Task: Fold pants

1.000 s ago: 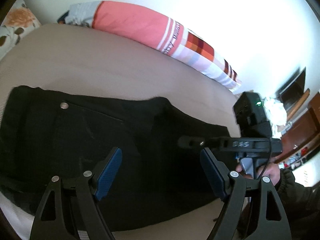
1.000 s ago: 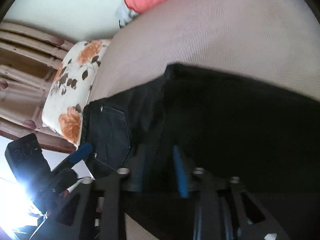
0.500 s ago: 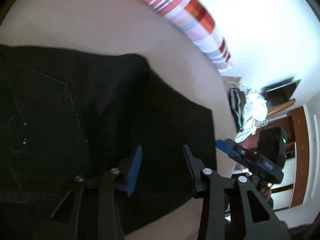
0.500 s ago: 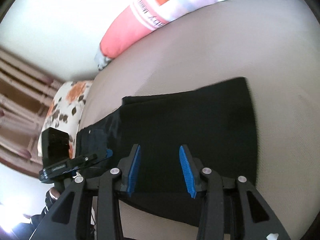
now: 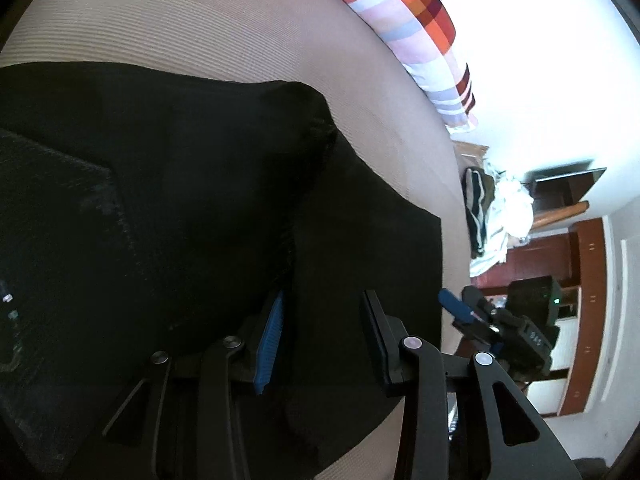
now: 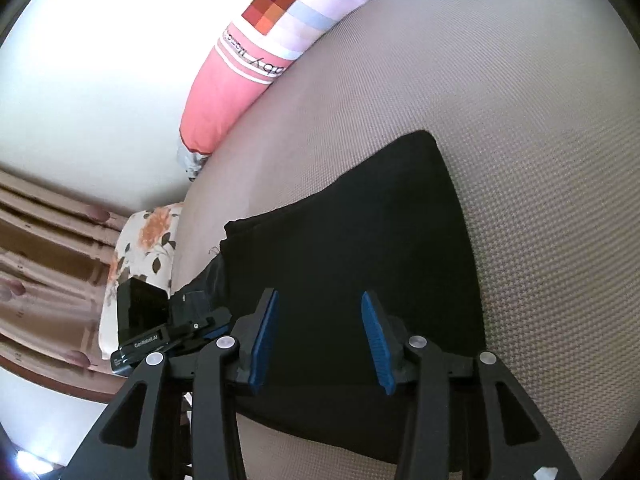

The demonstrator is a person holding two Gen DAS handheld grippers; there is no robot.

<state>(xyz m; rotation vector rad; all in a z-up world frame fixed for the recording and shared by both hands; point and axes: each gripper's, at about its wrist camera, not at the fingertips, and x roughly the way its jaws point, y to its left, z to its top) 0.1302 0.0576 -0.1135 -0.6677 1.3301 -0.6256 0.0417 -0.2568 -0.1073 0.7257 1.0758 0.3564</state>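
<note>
Black pants [image 5: 200, 220] lie folded on a beige bed [image 5: 200, 32], also in the right wrist view [image 6: 360, 240]. My left gripper [image 5: 324, 340] is open and empty, low over the pants near the folded leg edge. My right gripper [image 6: 320, 340] is open and empty over the leg end of the pants near the bed's front edge. The right gripper shows in the left wrist view [image 5: 500, 320] past the pants' right end. The left gripper shows in the right wrist view [image 6: 160, 320] at the left.
A striped pink pillow [image 5: 420, 28] lies along the far side of the bed, also in the right wrist view [image 6: 256, 52]. A floral pillow [image 6: 140, 248] is at the head end. A chair with clothes [image 5: 492, 216] and wooden furniture stand beyond the bed's right end.
My right gripper let go of the pants, opened and pulled back toward the leg end. My left gripper narrowed slightly and moved right and lower over the pants.
</note>
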